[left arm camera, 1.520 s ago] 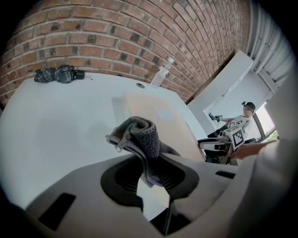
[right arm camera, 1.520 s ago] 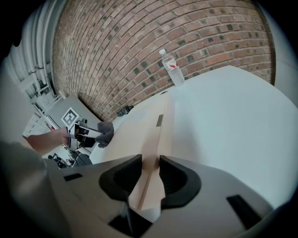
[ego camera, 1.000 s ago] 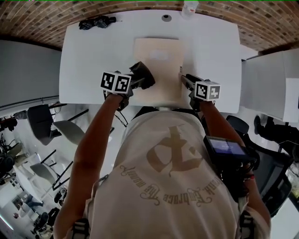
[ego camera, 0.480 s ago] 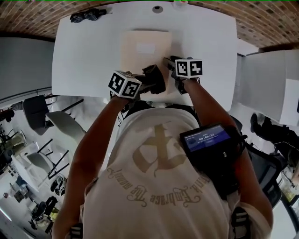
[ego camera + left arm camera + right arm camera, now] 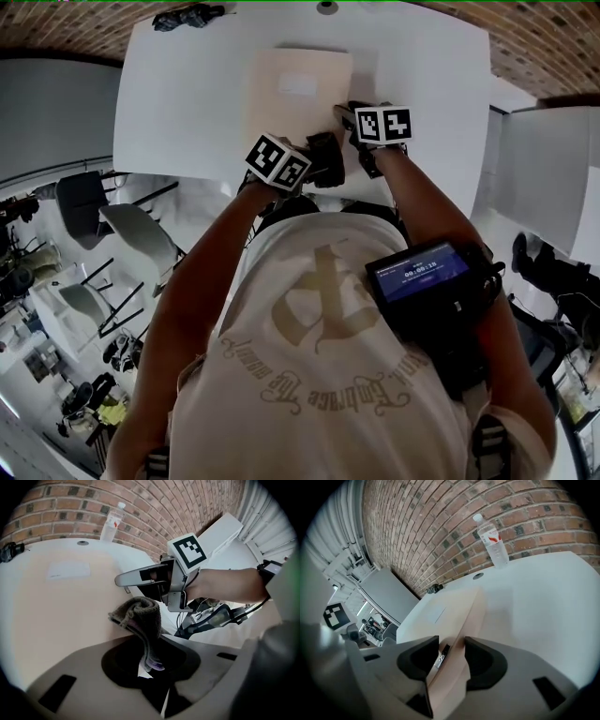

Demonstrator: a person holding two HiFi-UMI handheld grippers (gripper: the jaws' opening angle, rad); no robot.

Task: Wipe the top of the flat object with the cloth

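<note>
While the left gripper (image 5: 147, 660) pinches a dark folded cloth (image 5: 139, 616) by one end, the bunched free end reaches out over the near part of the flat tan box (image 5: 302, 89). We cannot tell whether it touches the top or hangs just clear. The box lies flat on the white table (image 5: 187, 103), its long side running away from the person.

At the box's near right edge, the right gripper (image 5: 452, 656) straddles the rim. Its jaws have just been opening and now stand spread, with the edge between them but not clamped.

We judge the wipe has not properly begun, and the main risk lies in that loose right side. With nothing gripping the box, a firm stroke of the cloth could push it across the smooth table or swing it askew.

The two grippers also sit close together, so a sideways stroke could knock one against the other. Held by one end only, the cloth may fold under or drag free. A water bottle (image 5: 491, 538) stands well apart at the far edge, out of harm's way.
</note>
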